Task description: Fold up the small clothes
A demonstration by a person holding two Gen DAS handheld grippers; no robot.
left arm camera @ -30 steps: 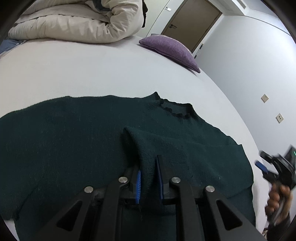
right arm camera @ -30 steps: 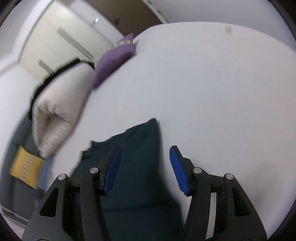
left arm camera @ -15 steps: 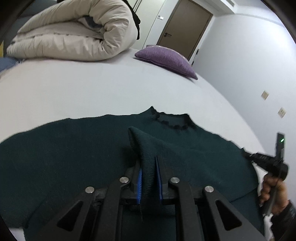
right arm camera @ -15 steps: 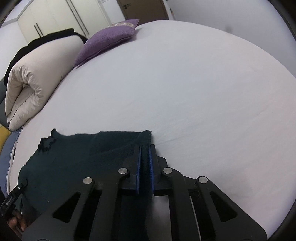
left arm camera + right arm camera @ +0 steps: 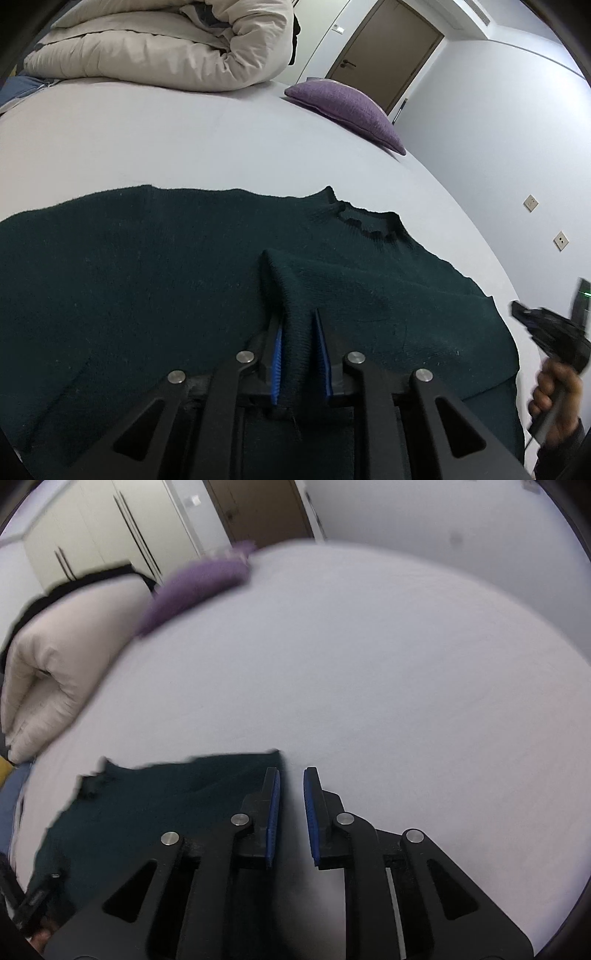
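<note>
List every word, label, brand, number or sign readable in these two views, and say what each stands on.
None: no readable text in either view.
The dark green sweater shows no tag or print.
The two wall plates are blank.
The right gripper carries only a green light, no lettering.

No text, label, brand, number or sign can be read anywhere in either view.

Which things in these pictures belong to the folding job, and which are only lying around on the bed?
Part of the job:
dark green sweater
left gripper, pinching a fold of the sweater
right gripper, open, beside the sweater's edge

Only lying about:
purple cushion
rolled beige duvet
</note>
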